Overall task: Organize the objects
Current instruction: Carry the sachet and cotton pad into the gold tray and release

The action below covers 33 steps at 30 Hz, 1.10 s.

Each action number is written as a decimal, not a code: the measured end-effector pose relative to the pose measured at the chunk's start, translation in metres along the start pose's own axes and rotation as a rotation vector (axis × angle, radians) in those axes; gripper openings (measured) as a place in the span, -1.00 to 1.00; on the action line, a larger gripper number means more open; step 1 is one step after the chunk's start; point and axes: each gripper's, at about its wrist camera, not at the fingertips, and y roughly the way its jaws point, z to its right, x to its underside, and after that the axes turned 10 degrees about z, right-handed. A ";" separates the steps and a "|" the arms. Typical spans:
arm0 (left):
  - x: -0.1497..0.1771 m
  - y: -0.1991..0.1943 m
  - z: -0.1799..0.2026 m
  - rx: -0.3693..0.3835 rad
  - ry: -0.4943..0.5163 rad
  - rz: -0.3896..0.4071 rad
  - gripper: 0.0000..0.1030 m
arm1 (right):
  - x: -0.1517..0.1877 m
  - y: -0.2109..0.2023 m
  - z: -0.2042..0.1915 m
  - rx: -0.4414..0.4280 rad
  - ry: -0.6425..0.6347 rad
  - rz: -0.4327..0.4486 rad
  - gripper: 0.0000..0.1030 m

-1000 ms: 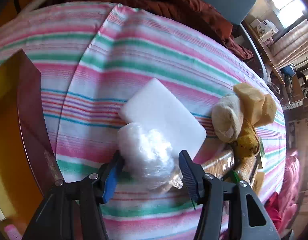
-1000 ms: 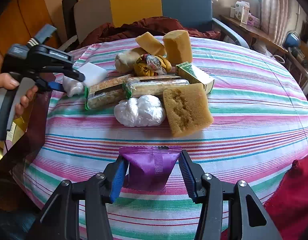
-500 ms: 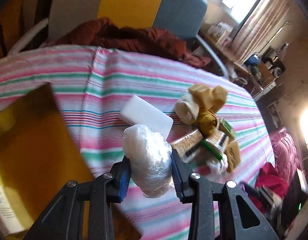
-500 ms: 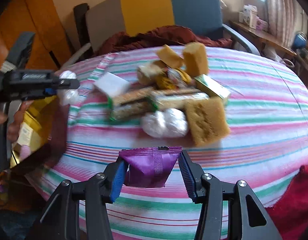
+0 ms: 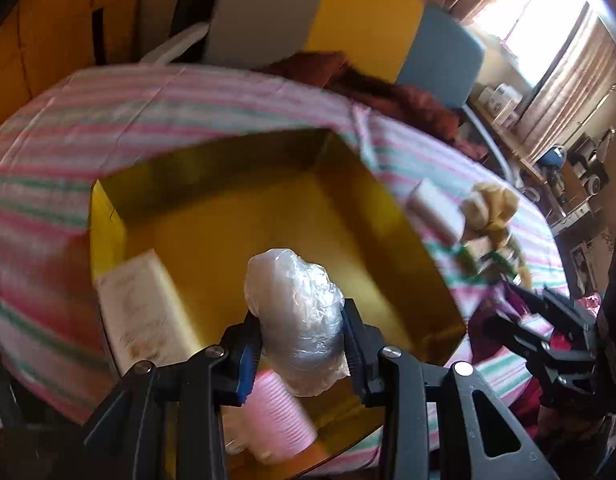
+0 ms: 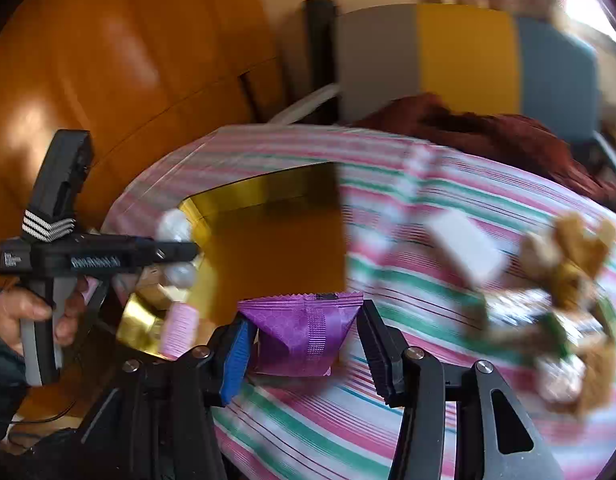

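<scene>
Over the gold box (image 5: pixel 243 240), the left tool (image 5: pixel 301 344) is gripping a plastic bundle (image 5: pixel 295 312); the right tool (image 6: pixel 303 344) is gripping a purple packet (image 6: pixel 299 328) near the box's edge. Lowering each well inside the walls before releasing seems wise.

Left tool (image 5: pixel 301 344): jaws clamped on a load, angled steeply downward.
Right tool (image 6: pixel 303 344): jaws partly closed, gripping a load.
Left hand (image 6: pixel 23 316): wrapped around the handle.

a desk (image 5: pixel 211 120) is covered by a striped cloth. right of the gold box (image 5: pixel 388 216), a white block (image 5: pixel 436 208) and blurred sponges (image 5: pixel 492 208) are laid on it.
</scene>
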 end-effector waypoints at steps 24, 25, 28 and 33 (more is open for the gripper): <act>0.020 -0.045 -0.029 -0.095 -0.104 0.134 -0.05 | 0.032 0.065 -0.052 -0.176 -0.006 -0.152 0.40; 0.020 -0.047 -0.026 -0.109 -0.096 0.150 -0.04 | 0.031 0.061 -0.051 -0.165 -0.004 -0.140 0.42; 0.021 -0.056 -0.013 -0.174 -0.055 0.224 -0.04 | 0.028 0.052 -0.048 -0.115 0.002 -0.104 0.53; 0.024 -0.066 0.003 -0.255 -0.012 0.317 -0.04 | 0.025 0.045 -0.048 -0.060 0.009 -0.065 0.59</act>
